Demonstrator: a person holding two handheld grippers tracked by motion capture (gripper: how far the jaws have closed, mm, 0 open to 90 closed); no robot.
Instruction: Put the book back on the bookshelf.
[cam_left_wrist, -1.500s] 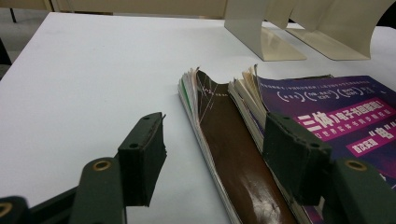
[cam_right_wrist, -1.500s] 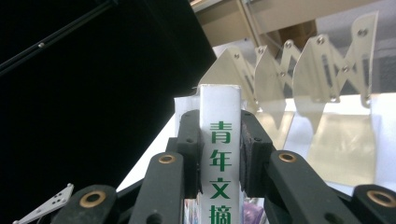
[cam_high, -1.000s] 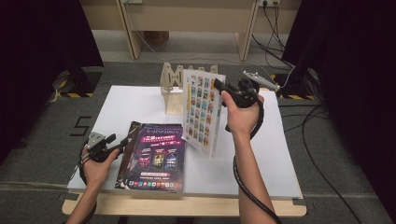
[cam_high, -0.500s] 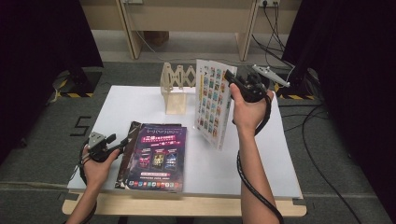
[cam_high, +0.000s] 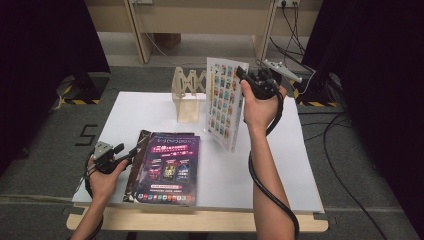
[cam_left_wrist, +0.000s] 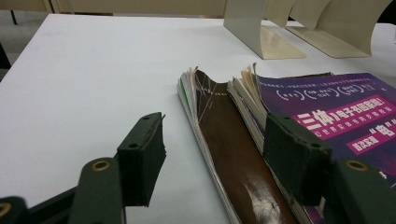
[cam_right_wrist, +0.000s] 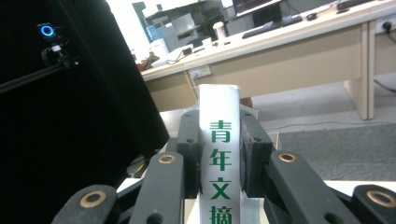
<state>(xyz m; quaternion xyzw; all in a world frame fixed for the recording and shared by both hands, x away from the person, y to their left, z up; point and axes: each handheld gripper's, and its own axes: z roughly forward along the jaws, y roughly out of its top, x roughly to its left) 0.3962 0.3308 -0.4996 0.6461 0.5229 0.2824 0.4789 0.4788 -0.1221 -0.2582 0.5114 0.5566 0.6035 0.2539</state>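
Note:
My right gripper (cam_high: 242, 76) is shut on the spine of a white magazine (cam_high: 225, 102) and holds it upright in the air over the back of the table, just right of a beige zigzag rack (cam_high: 189, 95). In the right gripper view the pads (cam_right_wrist: 189, 149) clamp the white spine (cam_right_wrist: 219, 154), which bears green characters. A purple-covered magazine (cam_high: 170, 167) lies on top of a brown one (cam_left_wrist: 233, 154) near the front left. My left gripper (cam_high: 131, 151) rests on the table at their left edge. It is open (cam_left_wrist: 217, 161), and the brown magazine's edge lies between the jaws without either pad pressing it.
The white tabletop (cam_high: 280, 165) has bare room to the right of the flat magazines and at the back left. The rack's beige dividers (cam_left_wrist: 261, 32) stand beyond the stack. Black cables trail from both grippers, and desks stand past the table's far edge.
My right hand has carried the white magazine to the right and a little up, away from the front of the rack. The left hand and the flat magazines have not moved.

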